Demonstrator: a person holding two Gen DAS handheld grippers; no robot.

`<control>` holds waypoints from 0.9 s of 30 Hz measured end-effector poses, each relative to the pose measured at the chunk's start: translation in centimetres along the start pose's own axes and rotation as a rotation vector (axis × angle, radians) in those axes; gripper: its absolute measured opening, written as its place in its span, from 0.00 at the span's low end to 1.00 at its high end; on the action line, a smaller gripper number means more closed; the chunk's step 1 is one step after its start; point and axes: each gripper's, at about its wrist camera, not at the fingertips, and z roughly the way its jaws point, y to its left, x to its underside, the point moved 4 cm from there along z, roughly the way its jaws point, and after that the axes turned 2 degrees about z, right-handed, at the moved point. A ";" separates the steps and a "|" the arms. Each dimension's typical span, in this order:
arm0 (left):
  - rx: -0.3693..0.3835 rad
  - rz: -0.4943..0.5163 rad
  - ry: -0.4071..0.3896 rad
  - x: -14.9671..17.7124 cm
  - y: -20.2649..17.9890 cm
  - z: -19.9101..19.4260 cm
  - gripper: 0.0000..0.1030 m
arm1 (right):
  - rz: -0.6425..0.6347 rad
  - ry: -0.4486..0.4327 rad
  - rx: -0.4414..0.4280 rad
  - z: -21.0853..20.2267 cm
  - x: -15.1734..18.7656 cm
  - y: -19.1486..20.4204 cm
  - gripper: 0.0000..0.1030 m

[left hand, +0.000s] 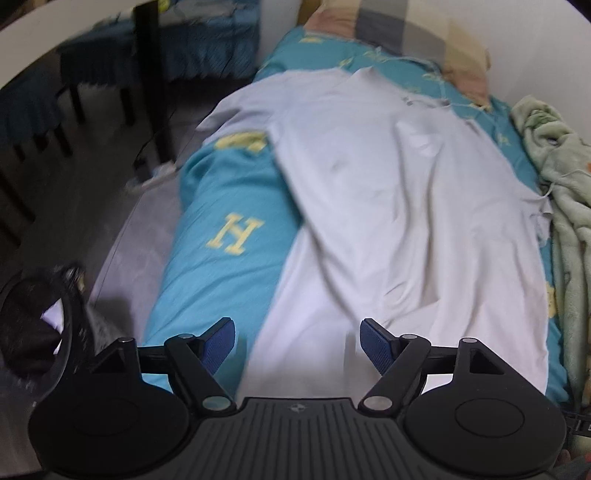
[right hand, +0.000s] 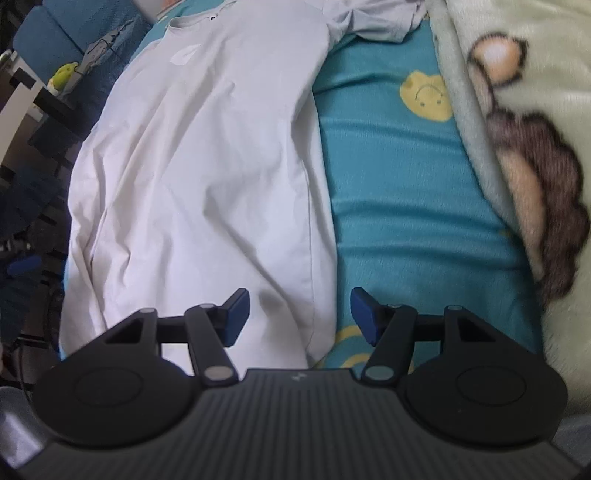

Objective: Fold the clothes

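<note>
A white T-shirt lies spread lengthwise down the bed, over the teal sheet with its yellow letter print, collar toward the pillow at the head end. One long side is folded in over the body, and a sleeve trails toward the pale green fleece blanket bunched along the bed's far edge. The left gripper hangs over the shirt's hem near the foot edge, jaws apart, nothing between them. The right gripper hovers above the shirt's side seam, jaws apart too, empty, the sheet showing beside it.
</note>
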 end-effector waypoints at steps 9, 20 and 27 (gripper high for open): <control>0.042 0.057 0.116 2.3 -1.6 -0.5 0.76 | -0.063 0.037 0.025 0.3 2.1 0.8 0.60; 0.049 0.139 0.250 5.0 -7.4 2.0 0.76 | -0.076 -0.019 0.144 0.8 4.2 2.4 0.56; -0.039 0.204 0.275 6.3 -9.7 2.9 0.67 | -0.123 -0.047 0.171 0.7 4.6 2.8 0.41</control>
